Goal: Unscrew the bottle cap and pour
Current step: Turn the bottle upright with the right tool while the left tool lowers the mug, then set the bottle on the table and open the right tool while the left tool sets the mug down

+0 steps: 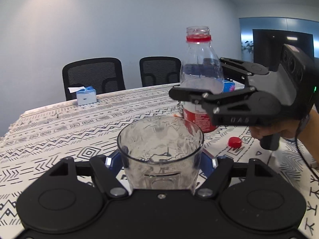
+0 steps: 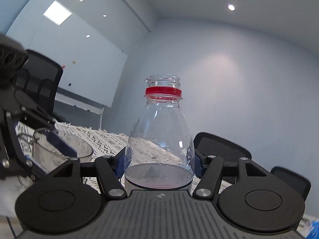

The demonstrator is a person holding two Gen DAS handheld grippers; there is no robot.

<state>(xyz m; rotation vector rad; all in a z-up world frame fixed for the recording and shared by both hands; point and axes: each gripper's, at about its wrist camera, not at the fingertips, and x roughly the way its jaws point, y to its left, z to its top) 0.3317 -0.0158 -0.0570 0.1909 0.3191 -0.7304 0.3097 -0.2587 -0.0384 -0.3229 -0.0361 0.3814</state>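
the left gripper (image 1: 160, 160) has its fingers clenched on a clear cup (image 1: 160, 145), one blue pad on each side of the cup wall. the cup is upright and near the camera, over the patterned cloth (image 1: 59, 131) that covers the bench (image 1: 24, 117). whether its base touches the cloth cannot be told.

the right gripper (image 2: 159, 162) grasps the bottle (image 2: 162, 139) around its middle, fingers closed on both sides just above the red label. the bottle stands upright to the right of the cup and a little farther off; its mouth is open, with only the red ring (image 2: 163, 92) left on the neck. a low layer of clear liquid shows inside. in the left view its base looks close to or on the cloth, though the cup hides the contact.

the red cap (image 1: 234, 141) lies on the cloth to the right of the cup, near the bottle's base and below the right gripper's handle, apart from both.

a tissue box (image 1: 86, 95) sits at the far edge of the bench, with two black chairs (image 1: 93, 77) behind it.
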